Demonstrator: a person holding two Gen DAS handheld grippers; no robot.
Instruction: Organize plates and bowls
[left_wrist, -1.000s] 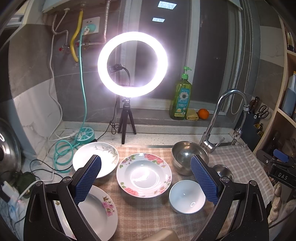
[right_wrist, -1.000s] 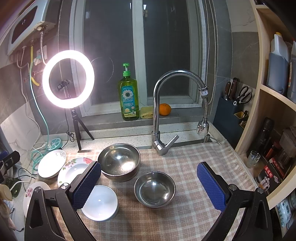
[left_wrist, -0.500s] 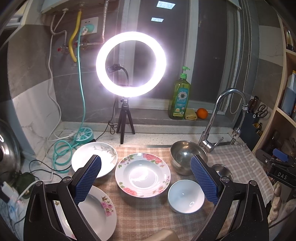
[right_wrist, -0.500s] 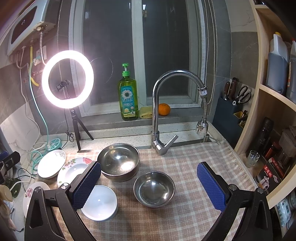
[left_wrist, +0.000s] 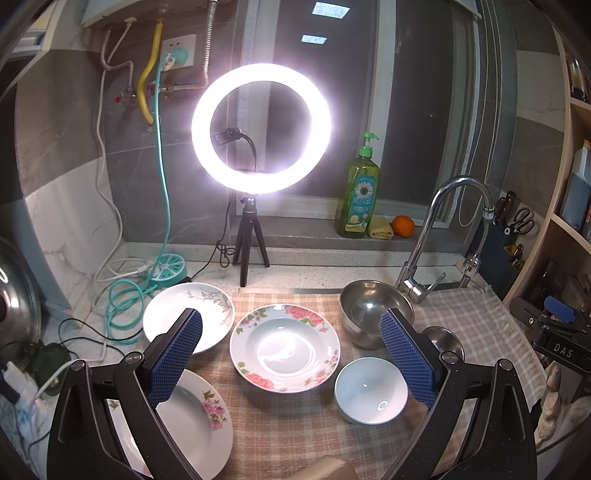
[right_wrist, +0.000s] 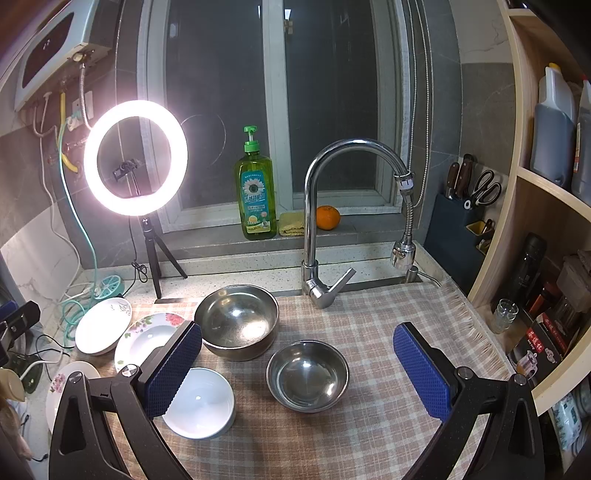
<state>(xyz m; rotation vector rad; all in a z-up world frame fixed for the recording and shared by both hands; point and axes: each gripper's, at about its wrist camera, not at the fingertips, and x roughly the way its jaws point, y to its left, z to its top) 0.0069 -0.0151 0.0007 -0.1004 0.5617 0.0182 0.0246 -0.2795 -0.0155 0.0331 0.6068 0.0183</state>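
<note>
far left on the counter there's a pot lid (left_wrist: 16, 295) and a teal hose (left_wrist: 125, 306) coiled by the wall. next comes the leaf plate (left_wrist: 207, 314), partly off the checked cloth (left_wrist: 295, 417), and in front of it, just beside, the pink plate (left_wrist: 199, 421) at the near left corner. the left gripper (left_wrist: 291, 354) hangs over the cloth with its blue pads (left_wrist: 173, 358) spread wide, nothing between them. framed in that gap sits the rose plate (left_wrist: 284, 347), a deep one, flat on the cloth, with the ring light (left_wrist: 260, 129) on its tripod behind it. right of the rose plate is the white bowl (left_wrist: 369, 391), near but not touching as far as i can tell.

behind the white bowl is the big steel bowl (right_wrist: 236, 319), and right of that the small steel bowl (right_wrist: 308, 374), upright, apart from the others. the right gripper (right_wrist: 297, 369) is held wide apart too, empty, with the small steel bowl sitting in the gap between its fingers. soap bottle (right_wrist: 256, 192) and an orange (right_wrist: 328, 217) are on the sill, tap (right_wrist: 325, 221) just in front, then shelves (right_wrist: 546, 229) at far right.
</note>
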